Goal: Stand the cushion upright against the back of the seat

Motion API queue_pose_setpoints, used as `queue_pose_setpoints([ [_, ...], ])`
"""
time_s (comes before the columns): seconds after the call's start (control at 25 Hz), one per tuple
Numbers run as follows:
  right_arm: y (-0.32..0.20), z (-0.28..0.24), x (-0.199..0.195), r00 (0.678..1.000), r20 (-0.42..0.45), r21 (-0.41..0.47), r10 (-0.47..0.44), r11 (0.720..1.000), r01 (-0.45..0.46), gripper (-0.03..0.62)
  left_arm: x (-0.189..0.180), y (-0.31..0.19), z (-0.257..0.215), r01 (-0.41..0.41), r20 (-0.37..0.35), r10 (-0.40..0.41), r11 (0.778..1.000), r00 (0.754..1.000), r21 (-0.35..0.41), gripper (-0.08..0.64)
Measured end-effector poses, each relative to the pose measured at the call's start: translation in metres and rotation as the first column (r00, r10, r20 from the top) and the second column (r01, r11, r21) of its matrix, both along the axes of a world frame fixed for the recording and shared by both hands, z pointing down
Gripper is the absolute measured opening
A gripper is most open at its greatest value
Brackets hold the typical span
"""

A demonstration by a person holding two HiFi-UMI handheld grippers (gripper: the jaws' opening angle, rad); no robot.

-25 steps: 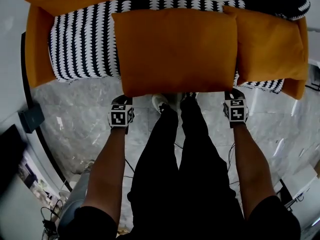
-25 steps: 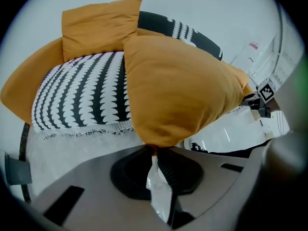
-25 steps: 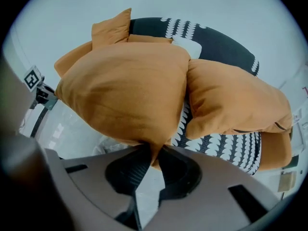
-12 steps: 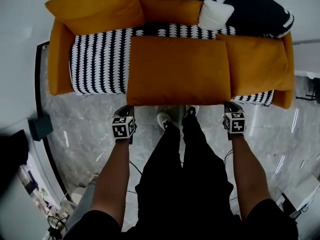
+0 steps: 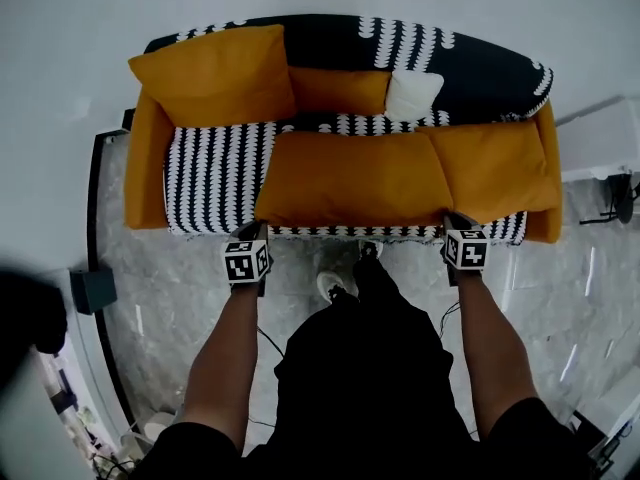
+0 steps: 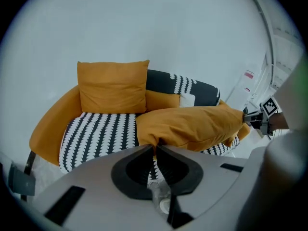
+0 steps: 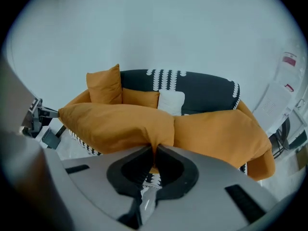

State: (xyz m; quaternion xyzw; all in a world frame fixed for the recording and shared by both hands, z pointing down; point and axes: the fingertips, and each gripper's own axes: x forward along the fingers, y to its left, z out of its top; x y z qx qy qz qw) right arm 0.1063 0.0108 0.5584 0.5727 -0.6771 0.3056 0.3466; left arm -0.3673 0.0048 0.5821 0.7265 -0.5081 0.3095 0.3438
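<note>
Both bare forearms reach forward and down, well apart: the left arm and the right arm at about the same height. The left gripper has its fingers pinched on the cushion at its near left corner, and the right gripper pinches the near right corner. Both pairs of fingers have just been closing on the fabric between them

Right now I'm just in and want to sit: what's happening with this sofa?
A person grips the orange cushion by its two near corners, left gripper on one, right gripper on the other, both jaws having just closed on the fabric. It lies flattish over the sofa seat, not yet upright against the backrest.
</note>
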Motion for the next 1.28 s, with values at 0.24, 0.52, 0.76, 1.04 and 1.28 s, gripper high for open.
queue_pose_setpoints([
  [0.24, -0.052, -0.039, 0.000, 0.999, 0.049, 0.054, -0.018, 0.998, 0.015, 0.048, 0.001, -0.056, -0.037, 0.008, -0.010, -0.008, 0.999, 1.000, 0.049, 0.034],
  [0.52, -0.117, -0.078, 0.002, 0.990, 0.137, 0.099, -0.024, 0.995, 0.010, 0.047, 0.005, -0.133, -0.076, 0.037, 0.016, -0.039, 0.993, 0.999, 0.113, 0.034],
  [0.76, -0.171, -0.098, 0.012, 0.980, 0.197, 0.115, -0.028, 0.993, 0.005, 0.046, 0.014, -0.194, -0.102, 0.082, 0.017, -0.085, 0.987, 0.996, 0.141, 0.034],
  [1.04, -0.241, -0.112, 0.033, 0.956, 0.295, 0.125, 0.001, 0.991, -0.040, 0.046, 0.033, -0.269, -0.133, 0.110, 0.023, -0.116, 0.976, 0.993, 0.188, 0.034],
  [1.28, -0.295, -0.125, 0.044, 0.937, 0.350, 0.173, -0.009, 0.983, -0.055, 0.046, 0.046, -0.329, -0.162, 0.124, 0.009, -0.130, 0.962, 0.991, 0.245, 0.034],
])
